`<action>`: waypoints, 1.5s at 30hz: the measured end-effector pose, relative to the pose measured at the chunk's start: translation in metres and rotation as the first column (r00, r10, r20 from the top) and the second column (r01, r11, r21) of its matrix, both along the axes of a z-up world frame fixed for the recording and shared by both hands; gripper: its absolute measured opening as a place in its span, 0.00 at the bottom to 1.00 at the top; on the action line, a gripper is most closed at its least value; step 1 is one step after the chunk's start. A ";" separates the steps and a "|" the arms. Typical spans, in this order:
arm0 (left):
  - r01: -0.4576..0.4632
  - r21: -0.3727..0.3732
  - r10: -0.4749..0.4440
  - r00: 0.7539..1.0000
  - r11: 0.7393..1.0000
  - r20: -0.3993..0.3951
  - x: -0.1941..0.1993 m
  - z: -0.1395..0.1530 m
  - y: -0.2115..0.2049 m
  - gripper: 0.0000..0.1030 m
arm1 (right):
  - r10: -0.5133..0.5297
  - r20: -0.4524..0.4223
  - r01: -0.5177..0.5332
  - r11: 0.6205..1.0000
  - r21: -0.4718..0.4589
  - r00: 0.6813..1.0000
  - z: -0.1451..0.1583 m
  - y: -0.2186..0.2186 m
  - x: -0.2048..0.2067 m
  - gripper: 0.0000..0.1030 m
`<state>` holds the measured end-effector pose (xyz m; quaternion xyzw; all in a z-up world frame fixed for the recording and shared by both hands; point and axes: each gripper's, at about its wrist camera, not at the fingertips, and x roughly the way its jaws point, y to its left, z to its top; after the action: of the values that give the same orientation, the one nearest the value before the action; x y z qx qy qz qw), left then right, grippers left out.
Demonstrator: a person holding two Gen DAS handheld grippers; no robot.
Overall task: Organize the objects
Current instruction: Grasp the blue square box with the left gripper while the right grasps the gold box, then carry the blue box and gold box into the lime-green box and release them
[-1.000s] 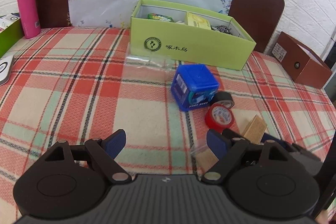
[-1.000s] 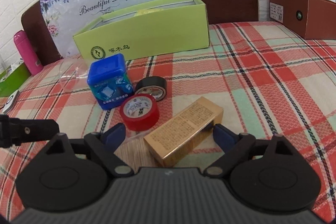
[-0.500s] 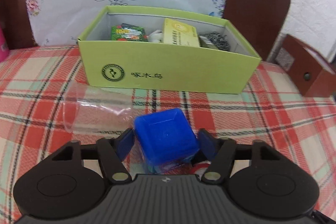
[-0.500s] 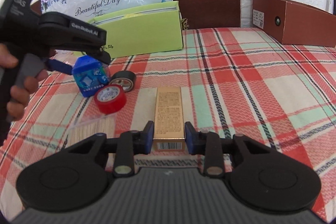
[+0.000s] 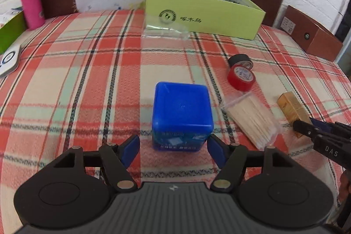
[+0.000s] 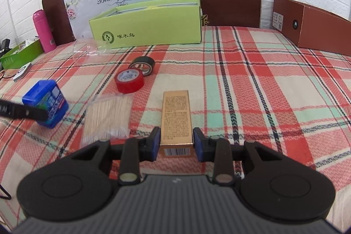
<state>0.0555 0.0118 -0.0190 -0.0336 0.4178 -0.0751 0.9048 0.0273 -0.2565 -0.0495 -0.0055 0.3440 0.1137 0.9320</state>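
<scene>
Left gripper (image 5: 173, 147): your jaws are opening, spread around the blue square plastic tub (image 5: 182, 115); right pad close, left pad clear.
Right gripper (image 6: 176, 142): your fingers pinch the gold rectangular carton (image 6: 176, 122) lying on the plaid cloth (image 6: 252, 91).

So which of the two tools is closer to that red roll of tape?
The right. The right tool is closed on the gold box, just across from the red tape. The left tool sits at the blue container, farther off beyond the toothpick pack.
</scene>
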 end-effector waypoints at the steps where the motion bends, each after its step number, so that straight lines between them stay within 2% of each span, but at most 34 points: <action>1: -0.009 -0.004 0.009 1.000 1.000 0.003 0.001 0.000 0.000 0.71 | 0.000 0.002 0.000 1.000 -0.005 1.000 0.000 0.002 0.000 0.31; 3: -0.025 0.002 0.025 1.000 1.000 0.011 0.006 0.002 -0.003 0.74 | -0.001 0.005 0.001 1.000 -0.013 1.000 0.001 0.004 -0.001 0.32; 8: -0.003 0.026 0.001 0.996 1.000 0.094 0.012 0.003 -0.013 0.75 | -0.019 0.004 0.020 0.999 -0.026 1.000 0.000 0.006 0.001 0.32; 12: -0.011 0.004 0.011 0.996 1.000 0.086 0.013 0.001 -0.016 0.75 | -0.023 0.003 0.023 0.999 -0.038 1.000 -0.001 0.008 0.006 0.32; 18: -0.038 0.017 0.037 0.997 0.999 0.068 0.017 -0.008 -0.012 0.75 | -0.023 0.001 0.023 0.998 -0.050 1.000 -0.004 0.012 0.010 0.32; 19: -0.039 0.014 0.037 0.997 0.999 0.068 0.017 -0.009 -0.011 0.74 | -0.026 0.000 0.026 0.998 -0.052 1.000 -0.005 0.012 0.010 0.32; 21: -0.011 -0.023 0.013 0.997 1.000 0.078 0.016 -0.010 -0.007 0.59 | -0.026 -0.012 0.025 0.999 -0.048 1.000 -0.007 0.012 0.010 0.29; 23: -0.008 -0.039 0.012 0.997 0.999 0.079 0.016 -0.007 -0.005 0.58 | -0.023 -0.010 0.022 0.999 -0.046 1.000 -0.005 0.012 0.009 0.29; 29: 0.040 -0.077 -0.027 0.987 0.996 0.160 0.025 0.025 -0.008 0.58 | 0.013 0.052 -0.014 1.000 0.011 0.999 0.023 0.012 0.016 0.29; 35: 0.073 -0.101 -0.045 0.967 0.992 0.252 0.052 0.064 -0.015 0.58 | 0.062 0.139 -0.069 0.996 0.052 0.988 0.059 0.019 0.046 0.29; 40: 0.076 -0.102 -0.040 0.949 0.992 0.313 0.086 0.092 -0.018 0.58 | 0.090 0.202 -0.100 0.994 0.040 0.975 0.079 0.029 0.081 0.29; 43: 0.068 -0.082 -0.037 0.940 0.994 0.338 0.113 0.105 -0.022 0.58 | 0.083 0.239 -0.091 0.996 0.020 0.968 0.088 0.034 0.106 0.29; 45: 0.069 -0.099 -0.031 0.940 0.993 0.339 0.135 0.112 -0.022 0.58 | 0.071 0.254 -0.078 0.997 0.017 0.964 0.092 0.036 0.127 0.29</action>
<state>0.1908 -0.0104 0.0933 -0.0594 0.2529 -0.1257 0.9575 0.1539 -0.2207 0.0421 -0.0206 0.2200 0.1516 0.9634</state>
